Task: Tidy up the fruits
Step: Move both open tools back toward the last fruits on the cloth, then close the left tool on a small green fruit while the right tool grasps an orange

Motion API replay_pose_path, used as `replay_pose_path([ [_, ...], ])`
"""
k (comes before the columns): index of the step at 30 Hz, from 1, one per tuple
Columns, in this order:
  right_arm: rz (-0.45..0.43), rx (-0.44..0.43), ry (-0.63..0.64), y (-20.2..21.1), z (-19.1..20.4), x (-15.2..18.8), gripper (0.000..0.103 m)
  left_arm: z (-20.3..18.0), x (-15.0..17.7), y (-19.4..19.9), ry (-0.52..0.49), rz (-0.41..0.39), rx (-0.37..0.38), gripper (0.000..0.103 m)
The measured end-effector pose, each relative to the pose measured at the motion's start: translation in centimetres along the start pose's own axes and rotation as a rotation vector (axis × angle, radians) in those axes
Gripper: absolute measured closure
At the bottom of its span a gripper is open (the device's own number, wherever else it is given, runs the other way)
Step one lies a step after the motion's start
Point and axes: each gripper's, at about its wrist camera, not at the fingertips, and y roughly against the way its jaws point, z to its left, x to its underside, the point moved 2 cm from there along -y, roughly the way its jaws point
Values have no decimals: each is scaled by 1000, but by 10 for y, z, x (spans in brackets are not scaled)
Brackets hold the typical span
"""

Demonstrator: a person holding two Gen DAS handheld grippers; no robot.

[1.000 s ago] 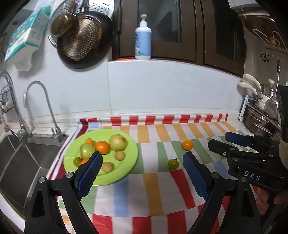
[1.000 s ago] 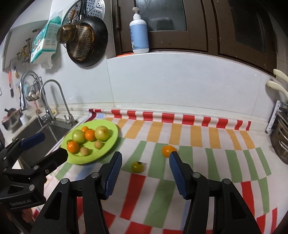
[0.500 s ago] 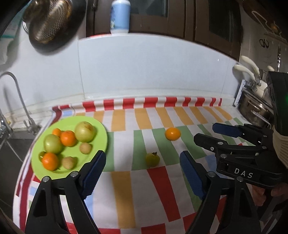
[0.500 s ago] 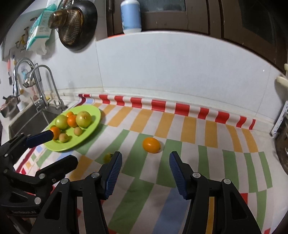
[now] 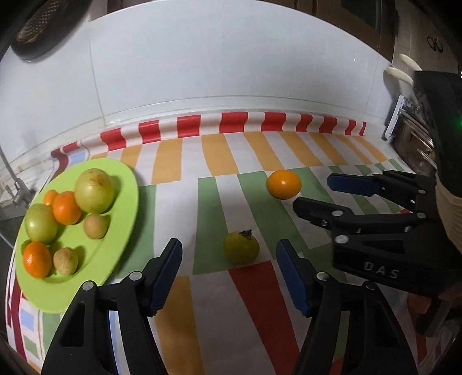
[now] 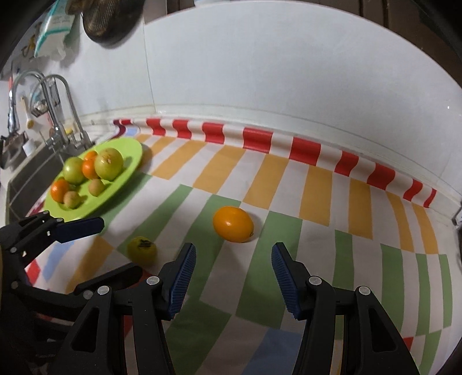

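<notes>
A small yellow-green fruit [image 5: 242,247] lies on the striped cloth, just ahead of my open left gripper [image 5: 229,258]; it also shows in the right wrist view [image 6: 142,250]. An orange [image 6: 233,223] lies just ahead of my open right gripper [image 6: 233,261]; it also shows in the left wrist view [image 5: 283,184]. A lime-green plate [image 5: 127,207] at the left holds several fruits: oranges, green apples and small brownish ones. Both grippers are empty. The right gripper [image 5: 313,193] also shows in the left wrist view, close to the orange.
A sink with taps [image 6: 55,115] lies left of the plate [image 6: 127,167]. The white tiled wall [image 5: 231,72] backs the counter. A metal pot and rack [image 5: 415,138] stand at the far right. A dark pan [image 6: 109,26] hangs above.
Both grippers have moved forward and down toward the cloth. The yellow-green fruit now sits close ahead of the left gripper and the orange close ahead of the right one.
</notes>
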Motion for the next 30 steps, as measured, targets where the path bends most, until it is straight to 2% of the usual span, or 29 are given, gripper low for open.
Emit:
replay_pose_path([
  [5,21,1,16,-17,-2,-6,48,-1,-5,-13,-14,18,20,55],
  [9,22,2,28,-24,-2,-11,48,-1,-8,-19,-17,30,38,74],
  [13,18,-2,38,-30,0,-15,48,2,-10,-19,-4,27,54,74],
  [16,19,6,46,-35,0,-17,48,7,-15,-19,5,16,34,74],
  [22,33,-14,33,-42,0,-20,66,15,-23,-21,2,3,-4,76],
  [30,19,-24,19,-30,6,-16,66,17,-24,-15,-12,-17,9,85],
])
